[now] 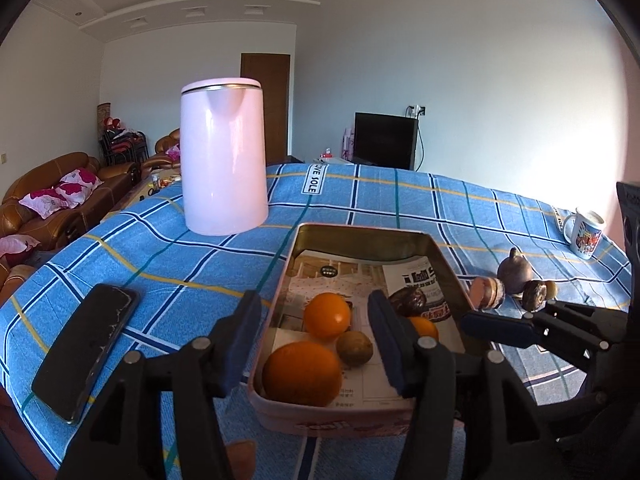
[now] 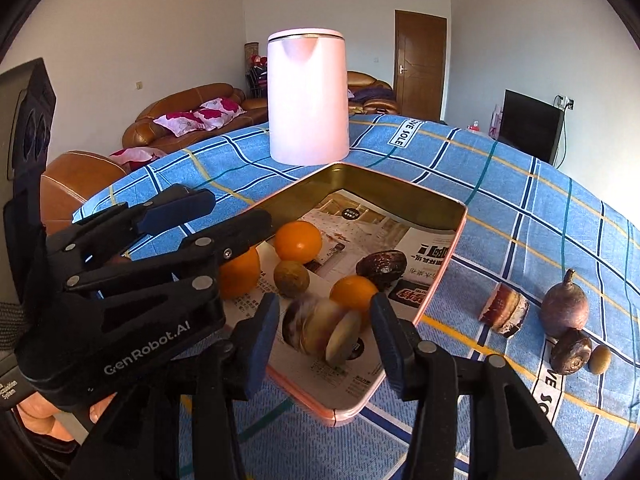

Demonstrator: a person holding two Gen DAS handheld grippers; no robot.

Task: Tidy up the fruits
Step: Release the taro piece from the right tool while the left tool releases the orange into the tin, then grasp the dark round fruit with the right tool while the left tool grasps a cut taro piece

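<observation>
A pink tin tray (image 1: 448, 272) (image 2: 436, 280) lined with newspaper holds three oranges (image 1: 327, 314) (image 2: 298, 241), a small brown fruit (image 1: 354, 348) (image 2: 291, 278) and a dark wrinkled fruit (image 2: 382, 265). My left gripper (image 1: 314, 340) is open and empty above the tray's near end. My right gripper (image 2: 322, 338) is open; a blurred sliced brown-and-cream fruit (image 2: 320, 330) sits between its fingers over the tray, touching neither. Outside the tray lie a sliced piece (image 2: 505, 312) (image 1: 486, 293), a purple fig-like fruit (image 2: 565, 305) (image 1: 514, 273), a brown round fruit (image 2: 570, 351) and a small olive one (image 2: 599, 359).
A pink kettle (image 1: 224, 158) (image 2: 307, 98) stands behind the tray on the blue checked tablecloth (image 1: 160, 256). A black phone (image 1: 88, 350) lies at the left. A printed mug (image 1: 586, 232) stands far right. Sofas and a TV are beyond the table.
</observation>
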